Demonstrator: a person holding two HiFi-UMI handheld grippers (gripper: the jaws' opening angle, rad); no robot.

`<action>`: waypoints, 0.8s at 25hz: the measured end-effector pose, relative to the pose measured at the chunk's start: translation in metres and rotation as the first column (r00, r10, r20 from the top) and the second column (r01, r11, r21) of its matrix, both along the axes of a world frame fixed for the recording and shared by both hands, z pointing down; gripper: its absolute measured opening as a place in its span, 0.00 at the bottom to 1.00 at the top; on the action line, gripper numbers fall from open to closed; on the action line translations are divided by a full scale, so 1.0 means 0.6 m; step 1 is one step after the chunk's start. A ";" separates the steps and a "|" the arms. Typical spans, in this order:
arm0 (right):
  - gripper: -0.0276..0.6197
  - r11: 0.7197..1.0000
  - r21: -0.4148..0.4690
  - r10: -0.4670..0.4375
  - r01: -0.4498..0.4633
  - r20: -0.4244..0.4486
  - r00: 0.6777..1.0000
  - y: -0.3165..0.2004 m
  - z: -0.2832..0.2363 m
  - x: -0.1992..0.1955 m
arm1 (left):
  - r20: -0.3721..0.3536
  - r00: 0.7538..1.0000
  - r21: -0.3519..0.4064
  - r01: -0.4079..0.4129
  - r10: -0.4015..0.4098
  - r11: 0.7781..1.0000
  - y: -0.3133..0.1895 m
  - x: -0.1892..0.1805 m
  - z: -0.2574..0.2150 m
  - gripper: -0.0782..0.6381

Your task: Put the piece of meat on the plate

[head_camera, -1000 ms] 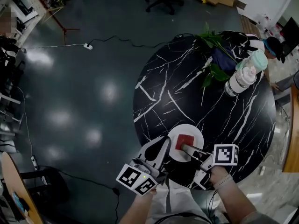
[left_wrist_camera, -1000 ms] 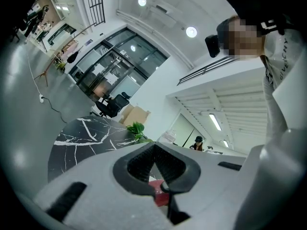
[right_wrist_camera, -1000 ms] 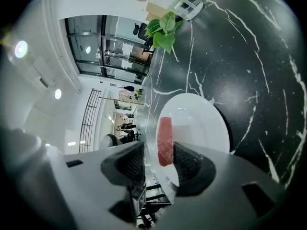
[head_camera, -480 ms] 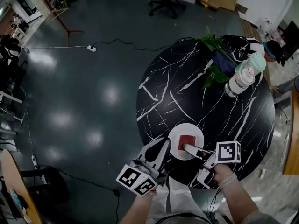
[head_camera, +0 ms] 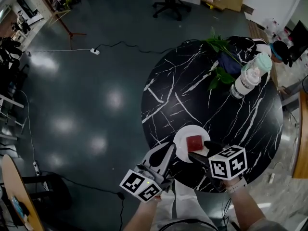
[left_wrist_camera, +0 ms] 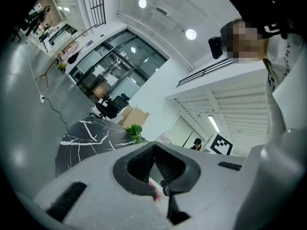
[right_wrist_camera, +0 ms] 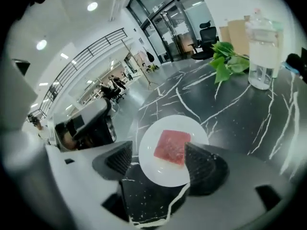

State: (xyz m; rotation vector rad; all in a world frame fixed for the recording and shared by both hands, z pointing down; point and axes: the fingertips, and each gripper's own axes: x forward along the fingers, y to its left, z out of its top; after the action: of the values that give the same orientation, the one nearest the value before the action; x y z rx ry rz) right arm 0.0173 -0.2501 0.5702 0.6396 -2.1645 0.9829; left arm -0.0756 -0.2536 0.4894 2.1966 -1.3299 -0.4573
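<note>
- Your left gripper point(head_camera: 168, 148) sits at the near-left rim of the plate. Its own view shows the two dark pads closed tip to tip with nothing between them. It plays no part in the task right now.
- The plate point(right_wrist_camera: 158, 170) stands on the near edge of the black marbled table point(head_camera: 192, 90), between your two grippers.
- The piece of meat point(right_wrist_camera: 172, 145) lies flat on the plate, roughly in the middle, with bare white rim showing all around it. Judging from this, the main step looks done: the meat is where the task wants it.
- Your right gripper point(right_wrist_camera: 158, 150) is at the near-right side of the plate with its jaws spread wide. They frame the plate but grip nothing. The right pad overlaps the meat's right edge in that view, and you cannot tell from these pictures whether it touches the meat or just hangs above it.
- What seems left for you is small: draw the right gripper clear without dragging the meat or nudging the plate, which stands close to the table's edge.
- Further right and at the far side of the table, the water bottle point(head_camera: 250, 78) and the leafy plant point(head_camera: 219, 57) stand well apart from the plate and out of your way.
</note>
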 end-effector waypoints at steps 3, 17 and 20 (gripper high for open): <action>0.52 0.999 0.025 0.033 -0.036 0.085 0.996 0.003 -0.029 -0.006 | 0.002 1.000 0.002 -0.005 0.005 1.000 0.004 0.002 -0.003 0.12; 0.24 0.968 0.235 0.040 -0.085 0.192 0.981 0.092 -0.129 0.018 | 0.018 0.997 0.023 -0.082 0.081 0.996 0.057 0.031 -0.051 0.12; 0.14 0.958 0.263 0.054 -0.111 0.217 0.975 0.117 -0.159 0.027 | 0.027 0.993 0.028 -0.114 0.113 0.993 0.080 0.044 -0.068 0.12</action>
State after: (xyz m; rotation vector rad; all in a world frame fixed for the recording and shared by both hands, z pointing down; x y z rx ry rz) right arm 0.0334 -0.1799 0.4747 0.7936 -2.5044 0.8292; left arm -0.0491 -0.2054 0.4483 2.2958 -1.2103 -0.4096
